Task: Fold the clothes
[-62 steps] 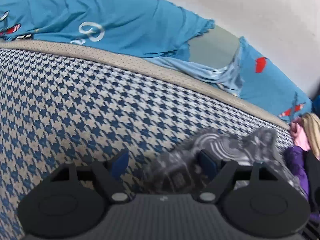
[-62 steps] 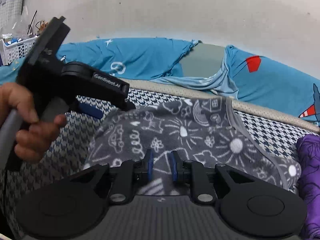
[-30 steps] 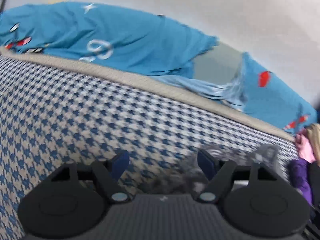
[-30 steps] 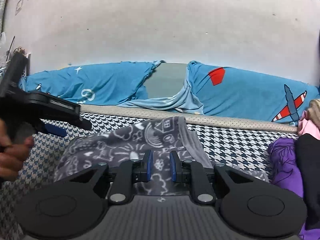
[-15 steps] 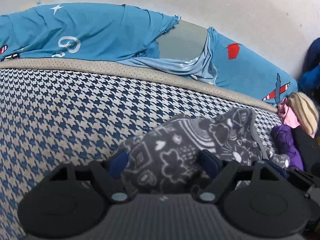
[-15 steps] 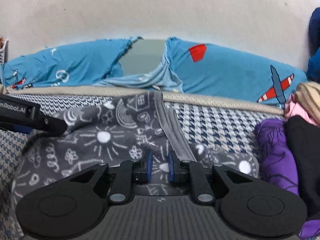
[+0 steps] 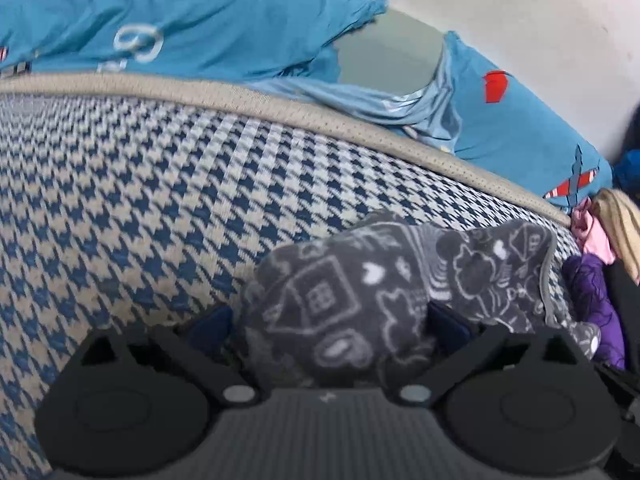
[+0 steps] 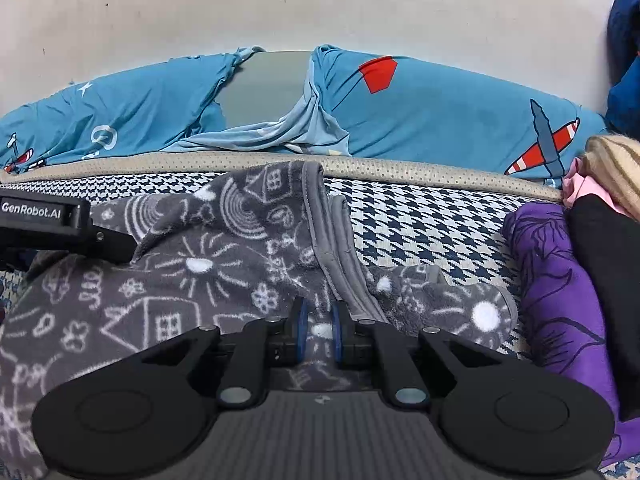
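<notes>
We see a houndstooth mattress carrying a grey doodle-print garment, with a purple garment just beside it.

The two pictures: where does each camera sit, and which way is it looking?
Left wrist: sits on the left gripper, looking slantwise down at the grey doodle-print garment; its jaws are opening round a bunch of it.
Right wrist: sits on the right gripper, clamped on that garment; the left gripper pokes in.
Both show: garment, houndstooth bed cover, blue sheet.
</notes>
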Motion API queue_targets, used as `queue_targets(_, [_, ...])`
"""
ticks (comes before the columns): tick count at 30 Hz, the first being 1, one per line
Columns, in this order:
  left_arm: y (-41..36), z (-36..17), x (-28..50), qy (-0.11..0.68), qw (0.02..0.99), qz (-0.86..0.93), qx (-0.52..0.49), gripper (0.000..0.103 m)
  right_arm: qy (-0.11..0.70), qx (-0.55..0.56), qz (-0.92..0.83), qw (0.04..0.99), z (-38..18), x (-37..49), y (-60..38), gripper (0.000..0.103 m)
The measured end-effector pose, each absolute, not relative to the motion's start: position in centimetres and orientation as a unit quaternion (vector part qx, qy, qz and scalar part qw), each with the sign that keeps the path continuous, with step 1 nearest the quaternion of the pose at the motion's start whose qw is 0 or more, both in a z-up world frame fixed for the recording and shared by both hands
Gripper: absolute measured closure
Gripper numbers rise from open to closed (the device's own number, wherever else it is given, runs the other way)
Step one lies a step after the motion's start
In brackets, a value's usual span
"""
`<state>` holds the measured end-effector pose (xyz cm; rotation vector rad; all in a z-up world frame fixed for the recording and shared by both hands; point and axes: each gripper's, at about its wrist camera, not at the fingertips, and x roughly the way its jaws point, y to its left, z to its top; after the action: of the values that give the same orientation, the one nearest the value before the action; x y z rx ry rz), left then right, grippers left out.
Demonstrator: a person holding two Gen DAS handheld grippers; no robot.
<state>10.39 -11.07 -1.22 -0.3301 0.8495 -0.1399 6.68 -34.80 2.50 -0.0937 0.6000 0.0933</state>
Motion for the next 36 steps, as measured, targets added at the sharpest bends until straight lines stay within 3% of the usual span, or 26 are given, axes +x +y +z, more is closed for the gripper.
queue_targets(11, [-10.8, 0.9, 8.7, 0.39, 0.907, -0.079, -0.134, 0.003, 0.287, -0.02, 0.046, 0.956, 4.7, 5.0, -35.1, 0.087])
queue_targets(17, [-9.9, 2.7, 6.6, 0.383, 0.911, -0.089, -0.128, 0.004, 0.283, 0.004, 0.043, 0.958, 6.8, 2.7, -37.3, 0.073])
queue_targets(21, [-9.2, 3.5, 5.2, 0.384, 0.909, -0.099, -0.125, 0.004, 0.295, 0.009, 0.033, 0.955, 7.6, 1.2, -38.8, 0.058])
queue_targets(24, [-8.8, 3.6, 4.1, 0.391, 0.905, -0.107, -0.125, 0.004, 0.312, 0.032, 0.029, 0.949, 7.6, 0.7, -40.0, 0.055])
queue_targets(28, [-8.3, 3.6, 3.1, 0.392, 0.904, -0.112, -0.129, 0.002, 0.332, 0.061, 0.021, 0.941, 7.2, 0.7, -41.3, 0.039])
queue_targets(36, [-7.9, 2.3, 2.8, 0.406, 0.893, -0.118, -0.156, 0.0, 0.352, 0.123, 0.019, 0.928, 5.8, 2.3, -42.7, 0.033])
